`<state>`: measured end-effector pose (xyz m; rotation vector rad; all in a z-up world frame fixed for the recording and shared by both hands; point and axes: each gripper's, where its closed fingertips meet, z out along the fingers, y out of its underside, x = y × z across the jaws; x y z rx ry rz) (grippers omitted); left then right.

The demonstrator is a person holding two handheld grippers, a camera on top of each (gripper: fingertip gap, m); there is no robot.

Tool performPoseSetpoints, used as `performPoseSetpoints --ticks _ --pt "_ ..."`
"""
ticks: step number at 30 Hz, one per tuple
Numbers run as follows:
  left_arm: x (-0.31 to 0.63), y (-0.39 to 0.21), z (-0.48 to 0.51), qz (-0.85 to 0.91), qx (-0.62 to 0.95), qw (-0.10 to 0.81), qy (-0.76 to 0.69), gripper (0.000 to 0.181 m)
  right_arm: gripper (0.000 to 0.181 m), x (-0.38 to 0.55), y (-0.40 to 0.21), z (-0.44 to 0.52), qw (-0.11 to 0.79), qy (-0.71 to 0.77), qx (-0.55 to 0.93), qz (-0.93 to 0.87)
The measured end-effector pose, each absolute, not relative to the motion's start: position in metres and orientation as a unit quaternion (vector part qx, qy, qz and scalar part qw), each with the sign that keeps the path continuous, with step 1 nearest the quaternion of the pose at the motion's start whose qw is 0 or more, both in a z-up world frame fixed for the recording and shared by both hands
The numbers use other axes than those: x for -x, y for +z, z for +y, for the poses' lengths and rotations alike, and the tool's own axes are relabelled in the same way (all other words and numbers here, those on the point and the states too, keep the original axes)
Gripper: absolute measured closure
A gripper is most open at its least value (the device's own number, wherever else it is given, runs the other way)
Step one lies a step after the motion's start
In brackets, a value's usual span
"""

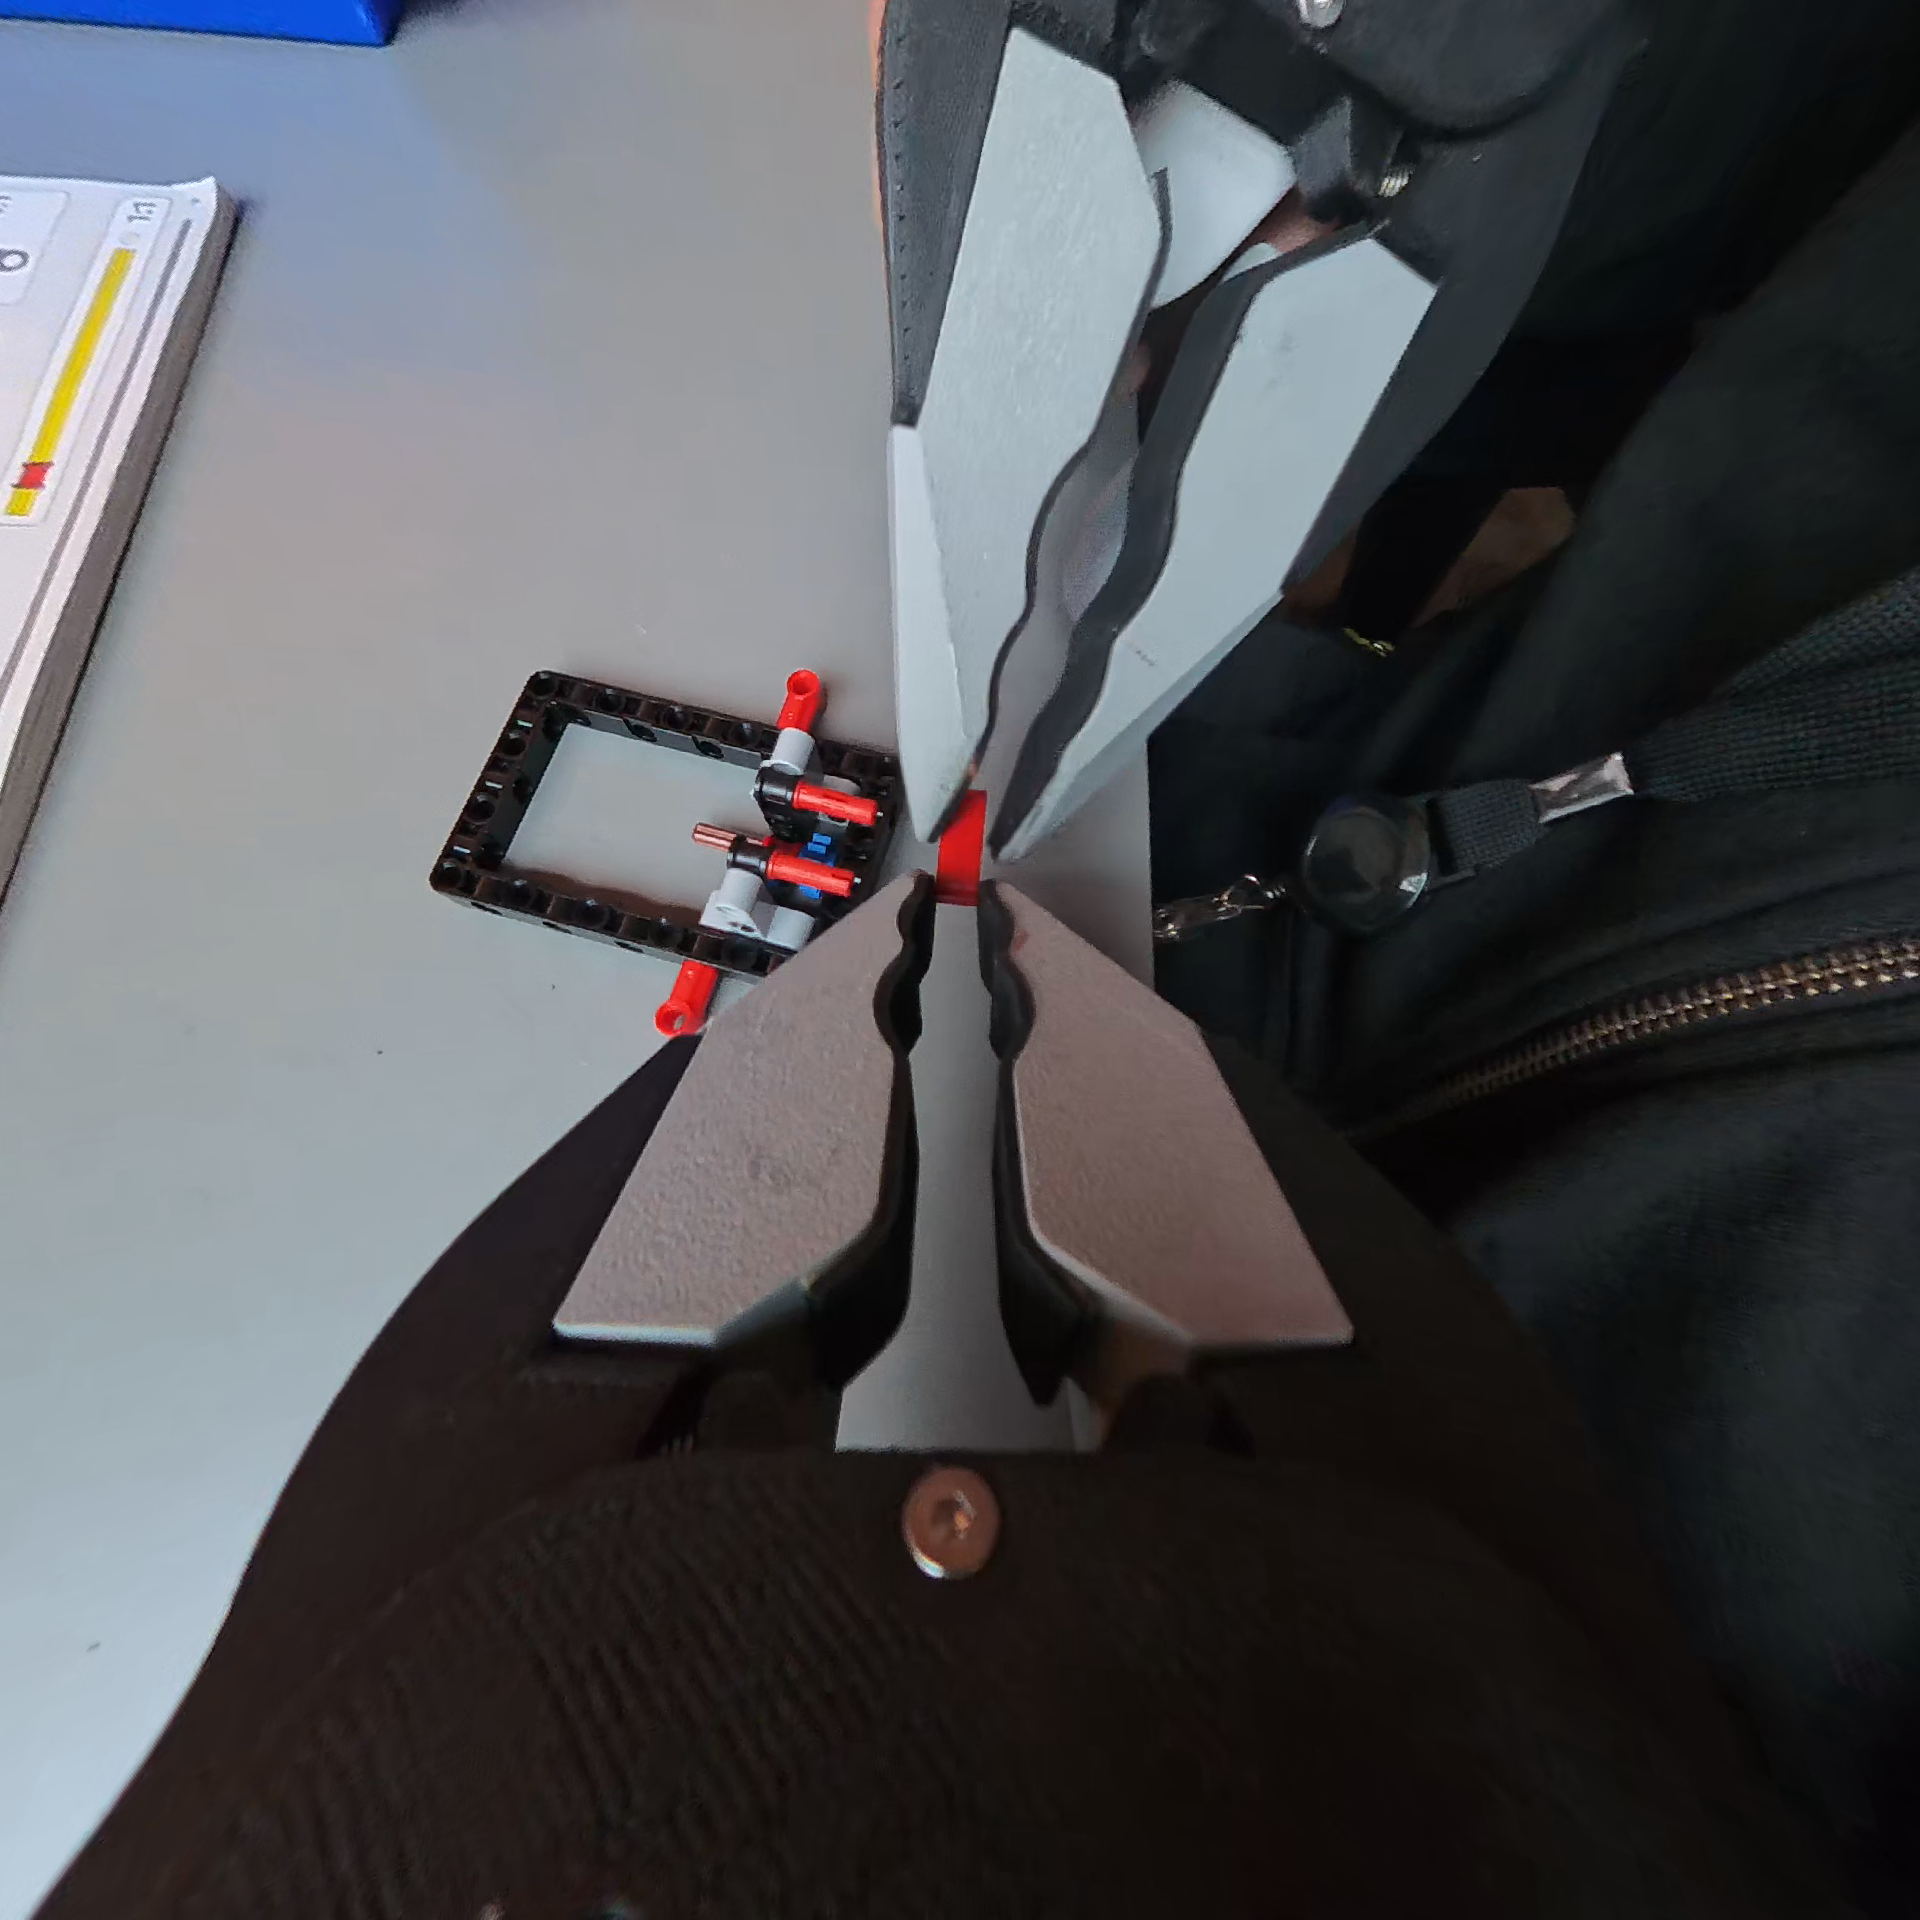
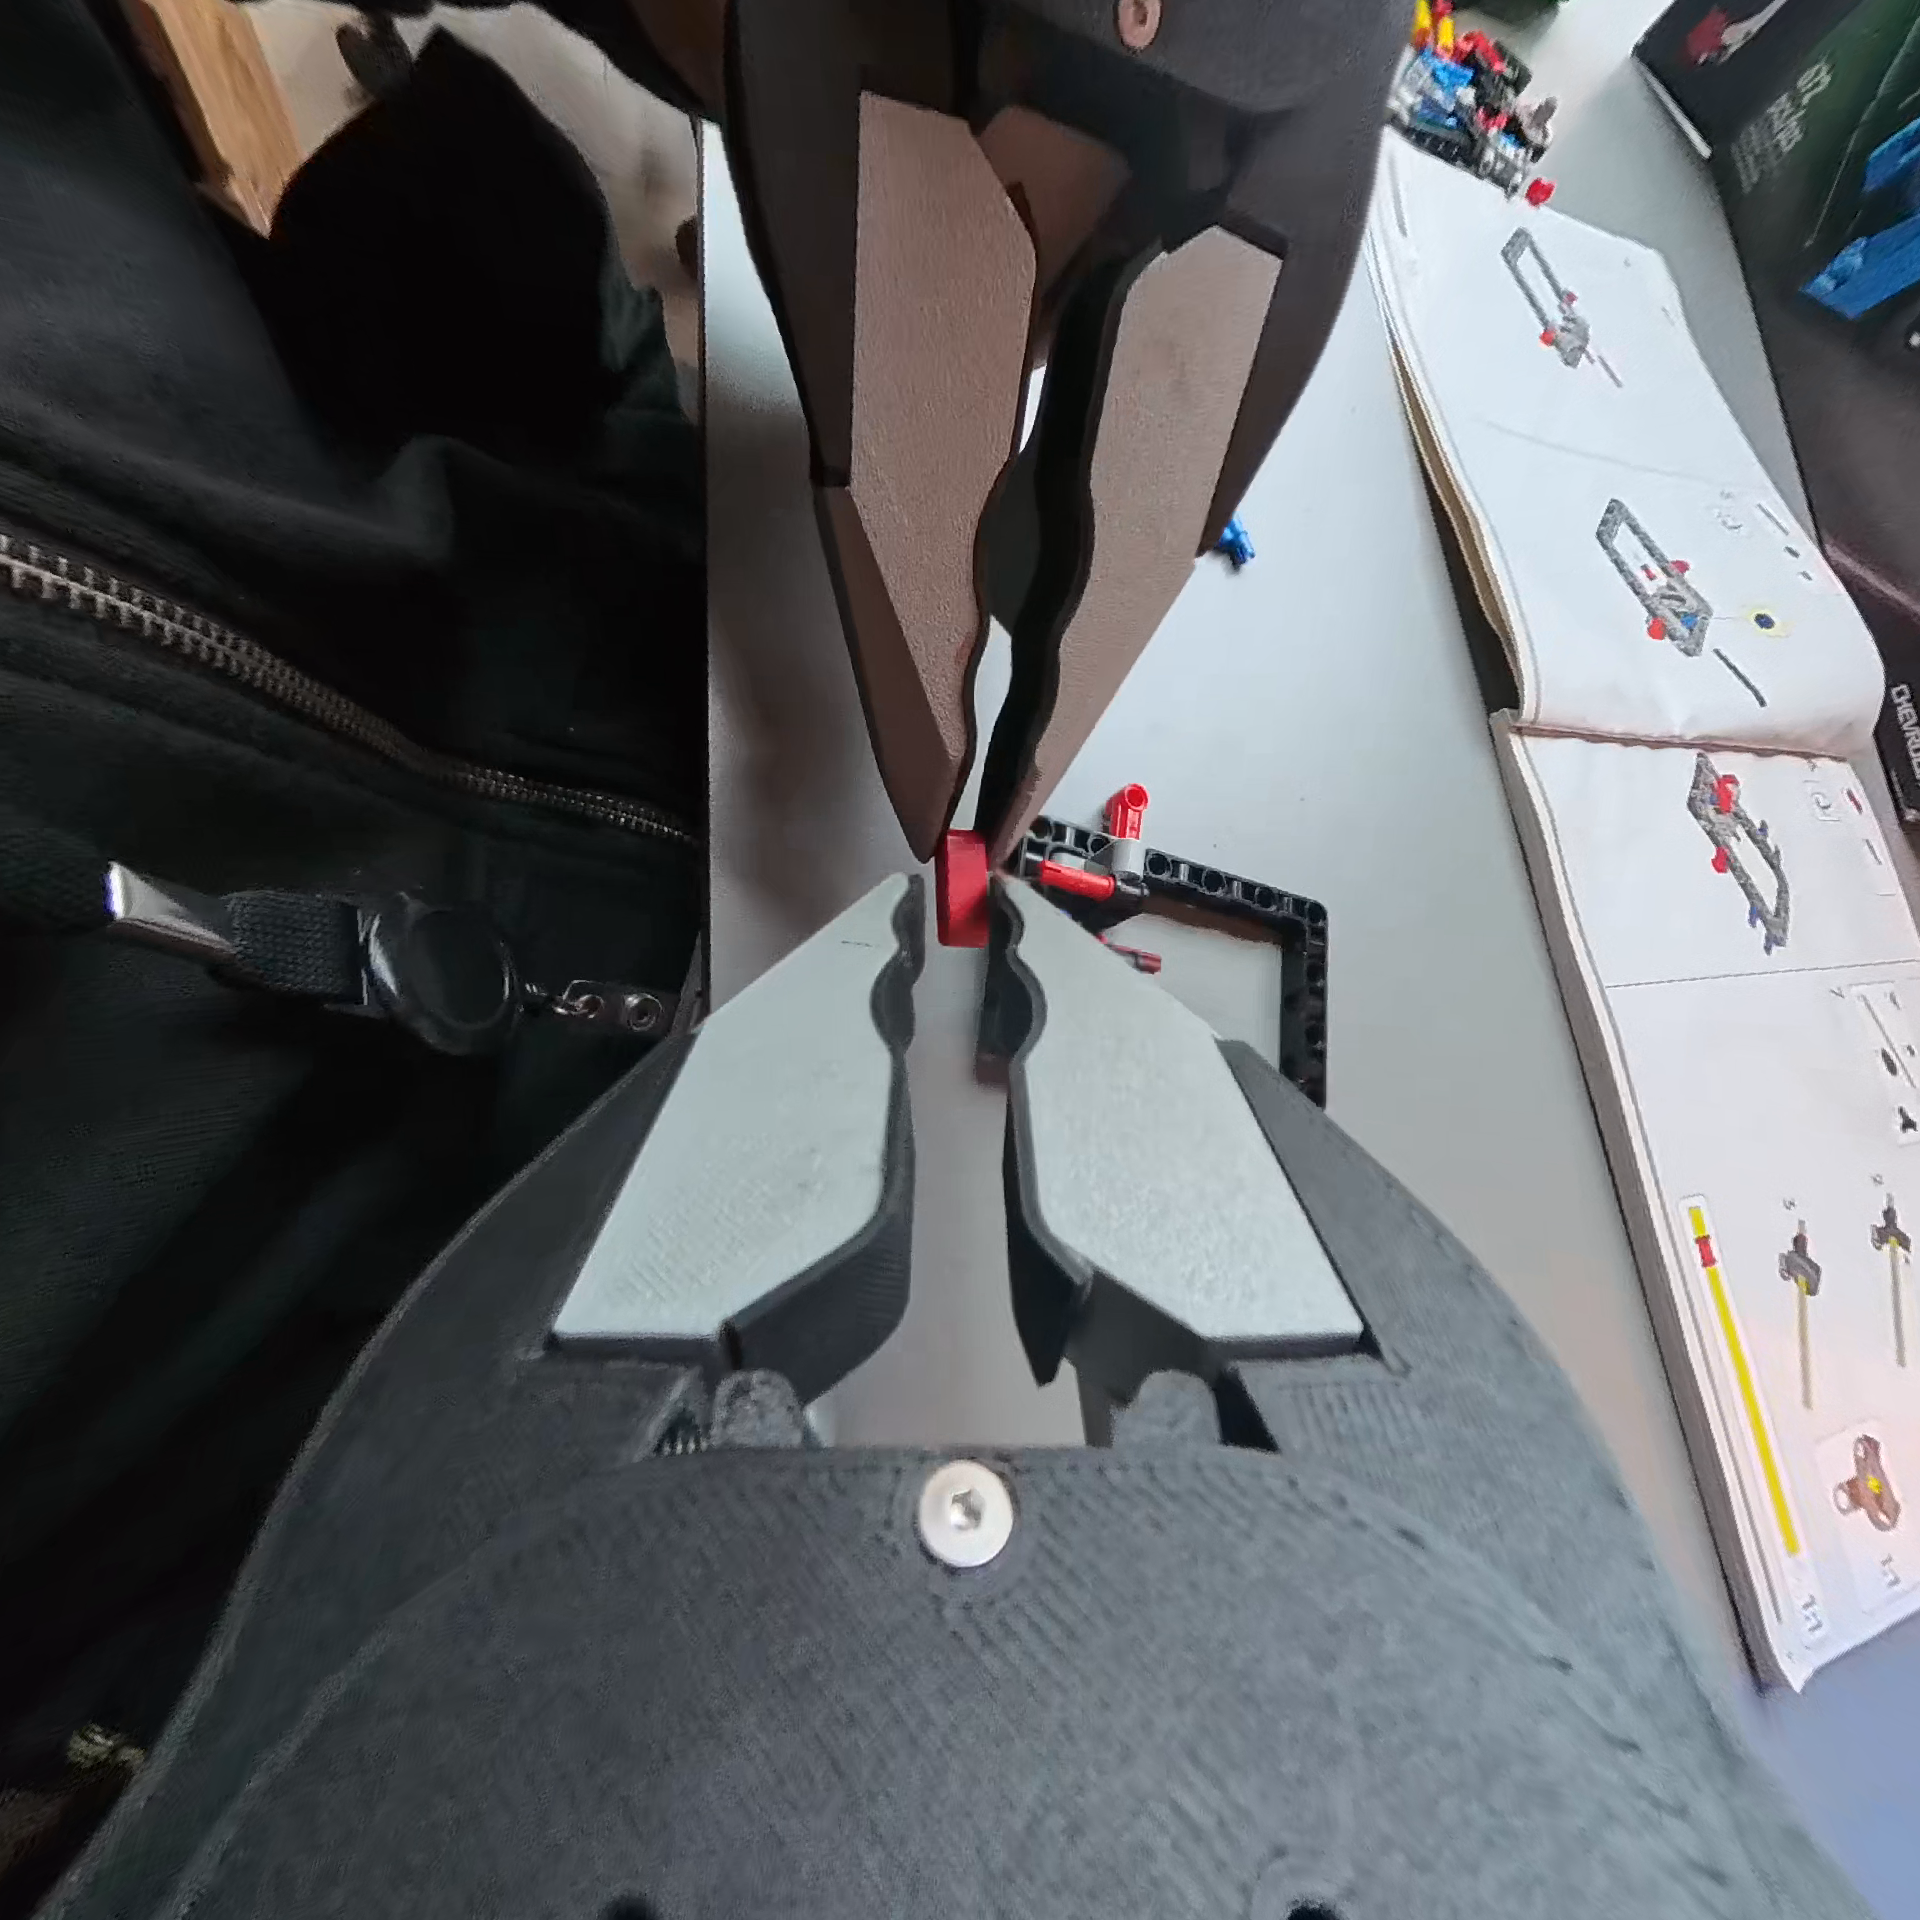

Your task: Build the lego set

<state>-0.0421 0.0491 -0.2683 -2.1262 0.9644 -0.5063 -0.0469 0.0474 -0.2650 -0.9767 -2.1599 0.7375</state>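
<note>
**Two grippers tip to tip on one red piece, beside the frame's near end**

The grey table carries everything. Along its near edge sits a person in a black jacket. An open instruction booklet lies well in from that edge, showing build diagrams and a yellow progress bar. Beyond it, towards a far corner, is a dark box with a blue car pictured on it. Both carry printed lettering, which I leave unread. No brand mark is clear on the parts themselves.

The left gripper and right gripper meet nose to nose just inside the near edge. Each looks nearly closed, and both appear to pinch the same small red piece from opposite ends. Which one bears the load I cannot tell.

The black rectangular frame lies flat on the table. Its long axis runs away from the near edge, and the short end nearest that edge holds the red pins and grey connectors. The red piece hangs just beside that fitted end, so the next move, as I judge it, is a short sideways carry towards the frame. Neither gripper is plainly nearer to it.

A heap of loose parts sits by the far edge, and one blue pin lies alone.
</note>
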Motion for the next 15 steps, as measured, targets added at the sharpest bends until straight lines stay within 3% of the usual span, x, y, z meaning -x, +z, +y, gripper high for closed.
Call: performPoseSetpoints --ticks 5,10,15 --pt "0.046 -0.269 0.050 0.379 0.830 0.364 -0.185 0.174 0.176 0.050 -0.266 0.051 0.314 0.278 0.389 -0.821" --pt "0.081 -0.272 0.054 0.385 0.835 0.370 -0.135 0.148 0.176 0.050 -0.262 0.062 0.279 0.298 0.445 -0.797" --pt "0.087 -0.277 0.070 0.394 0.831 0.356 -0.166 0.148 0.176 0.052 -0.264 0.061 0.254 0.289 0.460 -0.800"
